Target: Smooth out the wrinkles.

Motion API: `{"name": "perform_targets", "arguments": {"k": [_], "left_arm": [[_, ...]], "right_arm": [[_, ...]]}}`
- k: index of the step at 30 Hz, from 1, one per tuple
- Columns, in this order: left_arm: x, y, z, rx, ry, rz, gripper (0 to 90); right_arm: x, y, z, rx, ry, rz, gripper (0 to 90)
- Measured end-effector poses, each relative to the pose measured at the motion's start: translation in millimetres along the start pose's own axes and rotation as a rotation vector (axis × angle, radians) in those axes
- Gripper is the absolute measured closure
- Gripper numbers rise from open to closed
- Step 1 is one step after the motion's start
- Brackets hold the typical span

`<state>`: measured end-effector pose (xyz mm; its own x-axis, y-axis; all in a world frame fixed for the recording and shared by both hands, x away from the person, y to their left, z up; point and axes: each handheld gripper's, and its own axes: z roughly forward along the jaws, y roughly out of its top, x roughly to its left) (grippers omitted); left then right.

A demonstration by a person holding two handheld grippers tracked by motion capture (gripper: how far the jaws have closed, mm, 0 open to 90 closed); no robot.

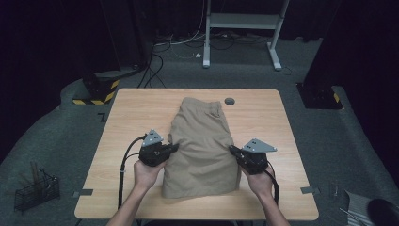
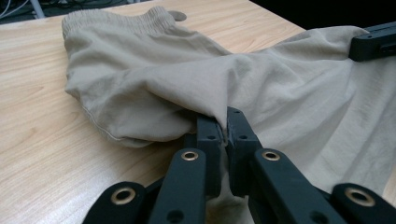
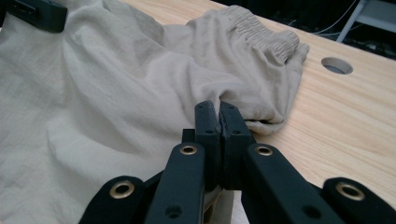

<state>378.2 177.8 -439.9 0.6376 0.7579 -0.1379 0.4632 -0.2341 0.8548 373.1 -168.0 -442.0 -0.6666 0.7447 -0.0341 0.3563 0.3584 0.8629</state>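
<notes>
Both claws pinch the shorts, ready to fold.
Left claw (image 1: 176,147) and right claw (image 1: 231,149) each grip a side edge of the shorts (image 1: 202,146); the fold itself is not yet made.

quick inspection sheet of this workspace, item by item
surface: light wooden table, round cable hole near the far edge
job's things: beige shorts lying flat, waistband at the far end, side edges lifted a little at each grip
clutter: nothing seen on the table
grippers: left hand-held gripper shut on the shorts' left edge; right hand-held gripper shut on the right edge
cables: black cable trails from the left one; loose cables on the floor
surroundings: dark room, wire basket on the floor, white frame behind
</notes>
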Motion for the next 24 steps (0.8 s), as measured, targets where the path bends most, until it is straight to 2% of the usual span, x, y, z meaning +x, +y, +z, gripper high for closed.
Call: {"name": "perform_targets", "arguments": {"k": [11, 19, 24], "left_arm": [[0.1, 19.2, -12.6, -0.029, 0.009, 0.034, 86.3], [1.2, 25.0, -15.0, -0.039, -0.001, 0.034, 86.3], [-2.6, 27.4, -21.0, -0.063, -0.006, 0.041, 86.2]], "right_arm": [[-0.6, 18.0, -7.8, -0.031, -0.005, -0.021, 87.9], [-3.3, 25.5, -10.7, -0.031, -0.002, -0.018, 87.9], [-1.6, 29.3, -19.9, -0.065, -0.002, -0.029, 87.9]]}}
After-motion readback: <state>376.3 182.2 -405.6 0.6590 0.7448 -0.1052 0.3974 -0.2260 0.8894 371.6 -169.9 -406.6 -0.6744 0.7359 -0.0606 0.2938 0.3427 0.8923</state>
